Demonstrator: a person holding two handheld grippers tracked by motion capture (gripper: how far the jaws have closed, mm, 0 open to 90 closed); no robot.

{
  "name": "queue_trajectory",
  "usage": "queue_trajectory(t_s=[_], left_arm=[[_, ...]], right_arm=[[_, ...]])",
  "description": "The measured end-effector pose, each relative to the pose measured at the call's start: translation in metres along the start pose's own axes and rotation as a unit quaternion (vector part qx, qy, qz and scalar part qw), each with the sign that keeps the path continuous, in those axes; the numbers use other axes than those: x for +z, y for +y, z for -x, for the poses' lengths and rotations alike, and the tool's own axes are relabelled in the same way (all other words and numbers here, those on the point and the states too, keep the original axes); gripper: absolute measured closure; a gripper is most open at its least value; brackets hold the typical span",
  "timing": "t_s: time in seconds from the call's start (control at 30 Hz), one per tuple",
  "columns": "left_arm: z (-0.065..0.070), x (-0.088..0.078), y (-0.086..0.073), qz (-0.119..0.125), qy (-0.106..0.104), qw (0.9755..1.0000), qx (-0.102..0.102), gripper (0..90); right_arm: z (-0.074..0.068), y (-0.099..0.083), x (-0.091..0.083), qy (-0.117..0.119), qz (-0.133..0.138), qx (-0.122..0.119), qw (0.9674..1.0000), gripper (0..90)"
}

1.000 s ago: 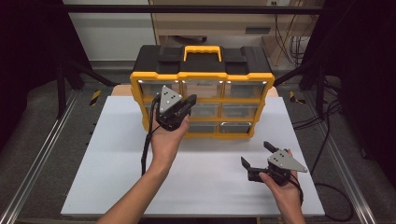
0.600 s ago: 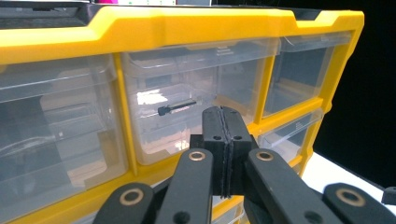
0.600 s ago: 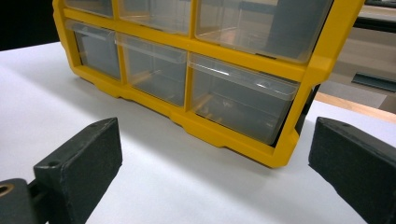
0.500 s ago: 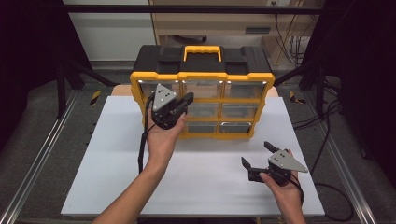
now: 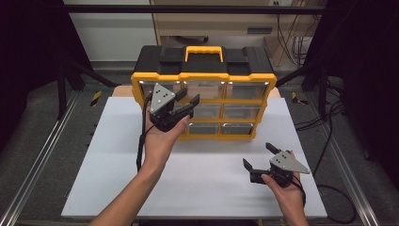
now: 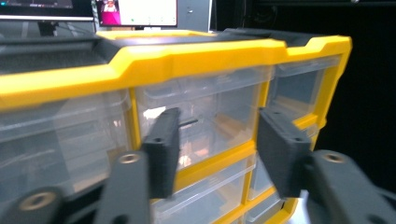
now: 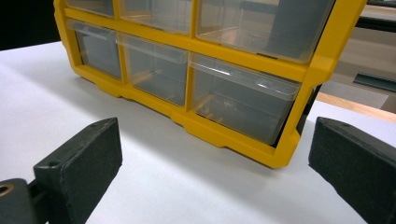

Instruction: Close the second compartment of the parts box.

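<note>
The left gripper [image 5: 190,107], pressed together before, was just spread (nothing pinched) at the drawer box [image 5: 244,101]; its length lay crosswise, drawers faced the person; the right gripper [image 5: 258,156] was spread.

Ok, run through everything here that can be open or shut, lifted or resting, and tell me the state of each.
Drawer organizer: upright on the white table, carry handle folded down.
Drawers: all look pushed in, none pulled out.
Left gripper: raised in front of the upper drawers, jaws have just been opening, nothing between them.
Right gripper: low over the table, jaws wide open, holding nothing.
</note>
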State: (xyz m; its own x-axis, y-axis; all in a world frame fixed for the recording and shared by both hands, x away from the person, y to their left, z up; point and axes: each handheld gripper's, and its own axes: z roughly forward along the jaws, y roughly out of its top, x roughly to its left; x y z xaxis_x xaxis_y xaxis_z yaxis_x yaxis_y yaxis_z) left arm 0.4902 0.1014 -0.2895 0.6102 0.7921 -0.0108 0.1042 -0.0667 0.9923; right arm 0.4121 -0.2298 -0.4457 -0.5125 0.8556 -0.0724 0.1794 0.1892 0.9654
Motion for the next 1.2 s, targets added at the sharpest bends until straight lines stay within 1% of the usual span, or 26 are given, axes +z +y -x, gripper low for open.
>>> queue_trajectory(t_s=[0.07,0.1,0.17,0.33,0.43,0.57,0.63,0.8,1.03,1.2], left_arm=[[0.0,-0.004,0.002,0.005,-0.008,1.0,-0.002,39.5],[0.0,-0.006,0.003,0.005,-0.009,0.9999,0.002,36.5],[0.0,-0.01,0.005,0.011,-0.019,0.9998,0.004,31.6],[0.0,-0.023,0.012,0.02,-0.039,0.999,-0.003,20.7],[0.0,-0.029,0.014,0.025,-0.049,0.9984,-0.006,17.1],[0.001,-0.033,0.016,0.021,-0.064,0.9977,-0.001,11.9],[0.002,-0.036,0.017,0.023,-0.068,0.9974,0.001,10.7],[0.002,-0.04,0.019,0.029,-0.078,0.9966,-0.002,8.5],[0.001,-0.047,0.016,0.036,-0.076,0.9965,0.003,8.1],[-0.003,-0.052,0.012,0.034,-0.072,0.9968,0.005,7.8]], right_arm=[[0.0,0.0,0.0,0.0,0.0,0.0,1.0,3.0],[0.0,0.0,-0.001,0.0,0.001,0.0,1.0,3.0],[-0.001,0.0,-0.001,0.001,0.001,-0.001,1.0,3.0],[-0.001,0.0,0.0,0.002,0.001,-0.001,1.0,3.0],[-0.001,0.0,0.0,0.001,0.0,0.0,1.0,3.0],[-0.001,0.0,0.0,0.0,0.001,0.0,1.0,3.0],[-0.002,0.0,0.0,0.0,-0.001,-0.001,1.0,3.0],[-0.002,0.0,0.0,0.0,-0.001,0.0,1.0,3.0],[-0.002,0.0,0.0,0.0,-0.001,0.0,1.0,3.0],[-0.001,0.0,0.0,0.0,-0.001,0.0,1.0,3.0]])
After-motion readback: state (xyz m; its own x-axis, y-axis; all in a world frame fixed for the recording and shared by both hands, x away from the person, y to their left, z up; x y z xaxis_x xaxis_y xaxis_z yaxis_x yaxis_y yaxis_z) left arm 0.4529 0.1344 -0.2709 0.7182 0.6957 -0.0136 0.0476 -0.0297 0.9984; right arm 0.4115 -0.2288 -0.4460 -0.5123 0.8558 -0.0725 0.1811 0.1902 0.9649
